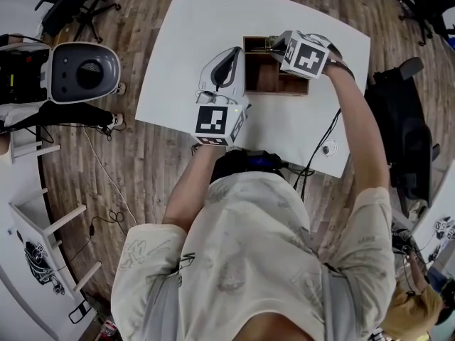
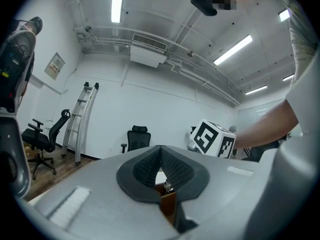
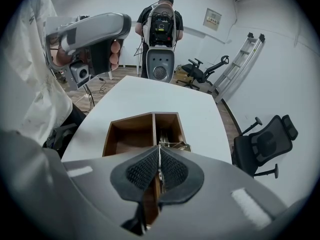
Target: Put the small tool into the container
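A brown wooden container (image 1: 264,77) with two compartments stands on the white table (image 1: 192,41). In the right gripper view my right gripper (image 3: 159,150) hangs over its narrower right compartment (image 3: 167,126), shut on a thin metal small tool (image 3: 172,145) whose wire end reaches into that compartment. In the head view the right gripper (image 1: 276,46) is at the box's far right corner. My left gripper (image 1: 238,54) hovers beside the box's left wall, shut and empty. The left gripper view looks up past the shut left gripper (image 2: 161,149), with a corner of the container (image 2: 167,204) below the pads.
A black cable (image 1: 320,144) and a small round object (image 1: 328,148) lie on the table's near right. A grey-white machine (image 1: 85,69) stands on the floor at left. Office chairs (image 1: 405,126) ring the table. A person (image 3: 162,19) stands beyond the table's far end.
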Demonstrator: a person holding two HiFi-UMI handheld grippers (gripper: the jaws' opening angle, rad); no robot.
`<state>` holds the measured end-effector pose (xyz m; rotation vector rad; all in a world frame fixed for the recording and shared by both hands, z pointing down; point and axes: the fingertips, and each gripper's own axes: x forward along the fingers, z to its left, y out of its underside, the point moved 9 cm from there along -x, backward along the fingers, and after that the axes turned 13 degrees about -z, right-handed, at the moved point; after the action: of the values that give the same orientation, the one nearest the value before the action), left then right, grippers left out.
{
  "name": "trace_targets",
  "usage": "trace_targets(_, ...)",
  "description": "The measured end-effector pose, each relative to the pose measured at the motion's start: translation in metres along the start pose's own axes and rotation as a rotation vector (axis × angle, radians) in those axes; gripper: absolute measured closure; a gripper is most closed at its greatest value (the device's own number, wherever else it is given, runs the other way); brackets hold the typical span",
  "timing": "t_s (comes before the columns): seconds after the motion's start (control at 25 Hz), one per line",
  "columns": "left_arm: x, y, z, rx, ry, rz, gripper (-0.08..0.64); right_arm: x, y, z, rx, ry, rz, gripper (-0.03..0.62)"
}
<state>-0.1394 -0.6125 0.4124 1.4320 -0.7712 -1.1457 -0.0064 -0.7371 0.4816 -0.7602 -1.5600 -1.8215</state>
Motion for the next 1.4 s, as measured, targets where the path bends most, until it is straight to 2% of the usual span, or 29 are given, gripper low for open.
trace_targets(0.92,-0.002,-0.007,0.001,-0.015,0.004,0.000,0.561,-0.009,-0.003,0.001,0.023,0.016,0.006,0.554)
trace_targets(1.4,-0.006,-0.022,0.003,-0.009,0.030,-0.014,0.561,-0.019,-0.015,0.009,0.049,0.042,-0.021,0.551)
